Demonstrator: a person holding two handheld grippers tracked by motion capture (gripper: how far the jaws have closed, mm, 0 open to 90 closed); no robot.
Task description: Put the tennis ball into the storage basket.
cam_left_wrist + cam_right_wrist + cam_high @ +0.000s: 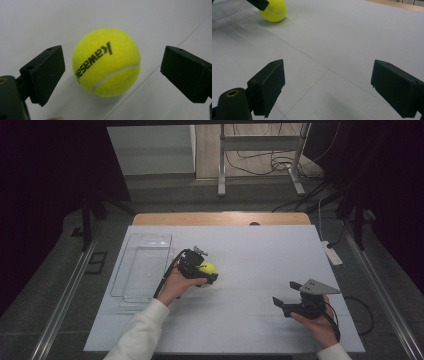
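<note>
Left tool (pixel 110 75) wide open, straddling the tennis ball (pixel 106 62) on the table (pixel 260 265) without pad contact, likely lining up a grab; right tool (pixel 334 87) open, empty, parked clear.

There is one yellow ball (pixel 208 268) on the white table (pixel 260 270), a little left of the middle. There is one clear tray (pixel 142 265) at the left side of the table. There are two black grippers, the left gripper (pixel 204 275) at the ball and the right gripper (pixel 285 296) near the right edge.
</note>
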